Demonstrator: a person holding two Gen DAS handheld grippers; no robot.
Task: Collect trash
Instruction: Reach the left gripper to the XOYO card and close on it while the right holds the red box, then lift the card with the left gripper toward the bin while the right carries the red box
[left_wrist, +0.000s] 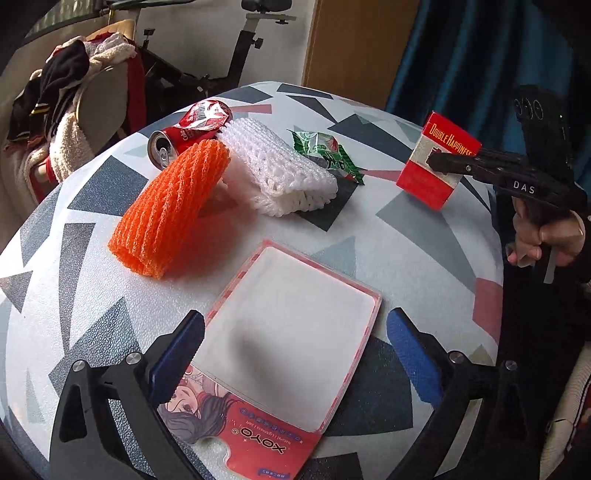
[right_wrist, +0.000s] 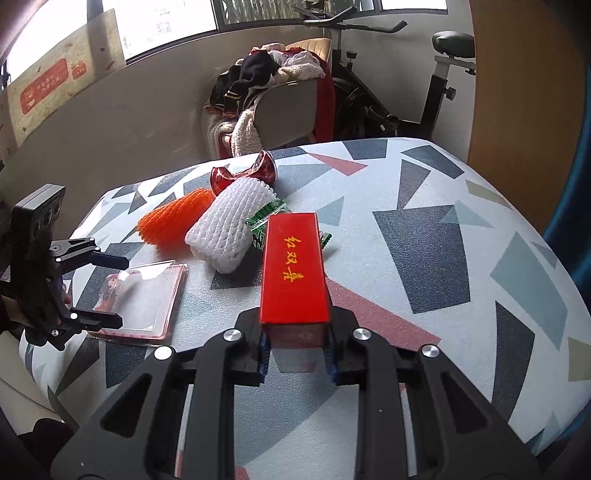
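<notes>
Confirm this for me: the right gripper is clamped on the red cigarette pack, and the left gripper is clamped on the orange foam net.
Wrong about the left. The left gripper is open, straddling the clear blister pack, as the left wrist view shows; the orange foam net lies untouched. The right gripper is indeed clamped on the red cigarette pack.

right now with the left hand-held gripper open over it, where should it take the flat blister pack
Grip the blister pack across its short width, one long edge per finger, coming down from above. It lies flat on the table, and the open left hand-held gripper already straddles it. A flat pack is hard to pinch, so catching the raised clear bubble may help.
</notes>
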